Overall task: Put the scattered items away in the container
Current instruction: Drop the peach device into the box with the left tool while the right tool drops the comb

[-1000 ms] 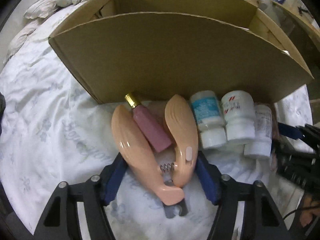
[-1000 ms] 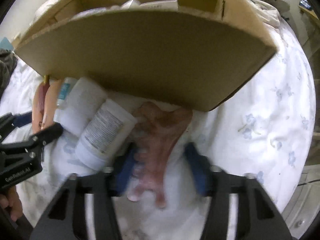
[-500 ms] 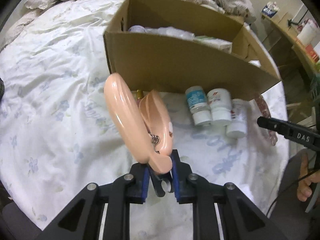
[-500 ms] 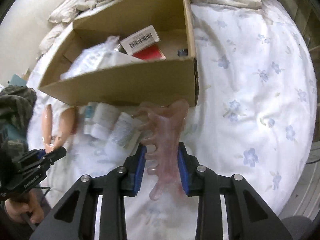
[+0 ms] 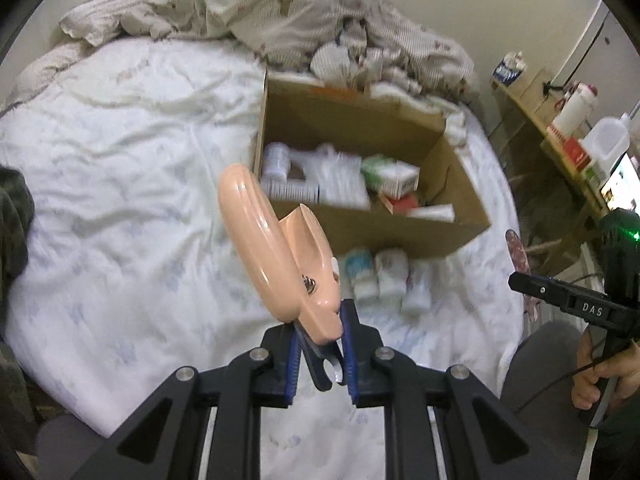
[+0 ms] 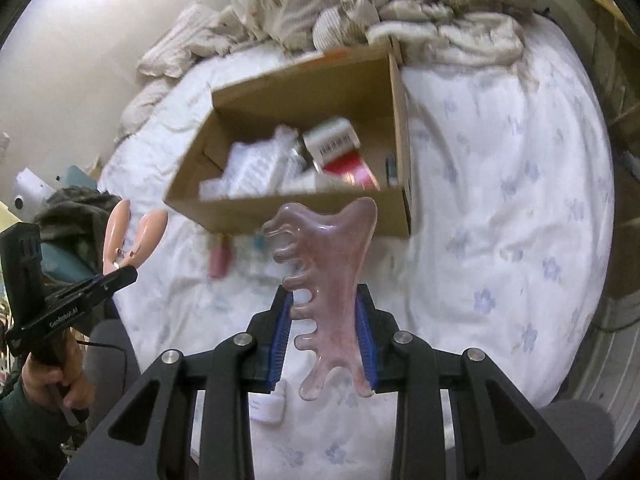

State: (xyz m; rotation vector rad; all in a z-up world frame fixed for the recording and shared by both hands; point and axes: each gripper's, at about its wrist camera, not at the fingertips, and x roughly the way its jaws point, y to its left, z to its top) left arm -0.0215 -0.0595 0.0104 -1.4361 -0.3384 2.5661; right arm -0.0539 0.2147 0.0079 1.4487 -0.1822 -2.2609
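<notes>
Your left gripper (image 5: 320, 344) has its jaws pinched on the handle end of a peach hair claw clip (image 5: 276, 256), and the clip stands up off the bed, tilted toward the left of the left wrist view, its two curved halves spread apart at the top. Your right gripper (image 6: 324, 340) has its jaws clamped on the sides of a translucent pink toothed comb (image 6: 326, 284), which points away from you with its teeth facing left in the right wrist view.

The cardboard box (image 6: 292, 80) sits open on the white flowered bedsheet (image 6: 500, 184), beyond both tools and below them. Inside it lie blurred white packets, a box with a barcode (image 6: 332, 140) and something red (image 6: 352, 170).

Along the near wall of the box, on the sheet, three small white bottles (image 5: 380, 280) lie side by side, and a pink bottle (image 6: 220, 260) lies just left of them. Another small white item (image 6: 268, 404) lies on the sheet under your right gripper.

A crumpled striped blanket (image 5: 304, 12) is heaped beyond the box.
</notes>
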